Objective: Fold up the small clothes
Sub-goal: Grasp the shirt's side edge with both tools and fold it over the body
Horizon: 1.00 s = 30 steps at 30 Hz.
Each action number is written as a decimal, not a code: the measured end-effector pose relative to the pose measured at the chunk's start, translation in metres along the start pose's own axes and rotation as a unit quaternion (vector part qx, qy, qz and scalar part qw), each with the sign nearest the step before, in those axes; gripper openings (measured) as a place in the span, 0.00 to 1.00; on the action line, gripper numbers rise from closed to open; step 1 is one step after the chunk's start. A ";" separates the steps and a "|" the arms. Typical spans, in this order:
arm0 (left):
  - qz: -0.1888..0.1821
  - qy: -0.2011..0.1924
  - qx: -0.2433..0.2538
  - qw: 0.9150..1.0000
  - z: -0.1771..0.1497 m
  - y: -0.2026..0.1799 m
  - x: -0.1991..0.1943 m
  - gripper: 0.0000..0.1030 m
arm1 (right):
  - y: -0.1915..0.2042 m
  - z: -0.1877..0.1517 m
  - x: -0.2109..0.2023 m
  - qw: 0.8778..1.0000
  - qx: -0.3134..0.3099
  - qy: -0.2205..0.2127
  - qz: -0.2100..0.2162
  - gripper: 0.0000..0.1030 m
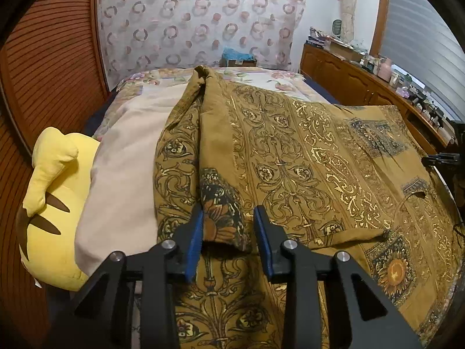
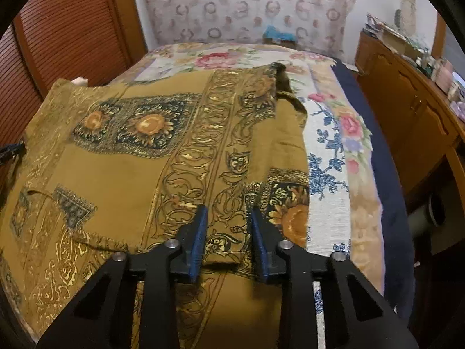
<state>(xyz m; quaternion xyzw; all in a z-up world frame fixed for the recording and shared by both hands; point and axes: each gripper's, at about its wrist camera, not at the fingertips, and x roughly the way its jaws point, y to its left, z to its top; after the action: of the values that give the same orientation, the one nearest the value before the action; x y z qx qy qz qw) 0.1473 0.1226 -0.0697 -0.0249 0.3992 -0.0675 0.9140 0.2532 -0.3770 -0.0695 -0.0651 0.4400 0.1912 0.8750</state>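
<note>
A mustard-brown garment (image 1: 290,151), woven cotton printed with gold scrollwork, dark paisley panels and orange sunflowers, lies spread across the bed, its 2 side edges folded inward into soft ridges. At far left in my left view, a plush yellow toy (image 1: 55,203) with brown stripes leans against a smooth beige pillow (image 1: 125,174) that touches the garment's left edge. A ribbed wooden panel (image 1: 55,67) curves behind them, and a curtain (image 1: 197,20) with ring patterns hangs beyond the bed's far end.

My left tool (image 1: 228,238), black with blue pads (image 1: 197,241), is parted, straddling a raised fold with a sunflower patch without clamping it. In my right view, my right tool (image 2: 228,238) is likewise released, its fingers to either side of the folded right edge of the garment (image 2: 174,151). Beyond that edge lies the floral bedspread (image 2: 334,160), pink roses and blue sprays on white, then a navy border, and a carved wooden cabinet (image 2: 412,122) crowded with small items.
</note>
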 end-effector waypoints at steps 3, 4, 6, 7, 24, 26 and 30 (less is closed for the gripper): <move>0.003 0.007 0.001 1.000 0.001 -0.001 0.005 0.31 | 0.002 0.000 -0.002 1.000 0.000 -0.003 0.019 0.12; 0.003 0.007 0.003 1.000 0.003 -0.002 0.006 0.31 | 0.003 0.001 -0.002 1.000 -0.002 0.000 0.024 0.07; -0.001 0.003 0.008 1.000 0.004 -0.005 0.003 0.21 | 0.010 0.002 -0.007 0.999 -0.013 -0.004 0.033 0.05; 0.000 0.003 0.010 1.000 0.005 -0.005 0.003 0.15 | 0.011 0.003 -0.010 0.999 -0.013 -0.008 0.038 0.04; -0.008 -0.088 0.001 0.996 0.010 -0.012 -0.085 0.01 | 0.027 -0.009 -0.102 0.994 -0.012 -0.100 0.039 0.02; -0.006 -0.093 -0.001 0.996 0.003 -0.012 -0.093 0.01 | 0.029 -0.015 -0.110 0.994 -0.013 -0.103 0.038 0.02; -0.006 -0.099 -0.007 0.995 -0.014 -0.014 -0.104 0.01 | 0.034 -0.033 -0.127 0.993 -0.014 -0.108 0.037 0.02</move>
<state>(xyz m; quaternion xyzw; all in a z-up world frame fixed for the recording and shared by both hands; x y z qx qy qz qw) 0.0659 0.1242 -0.0018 -0.0397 0.3073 -0.0672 0.9484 0.1467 -0.3906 0.0130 -0.0397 0.3426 0.2352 0.9087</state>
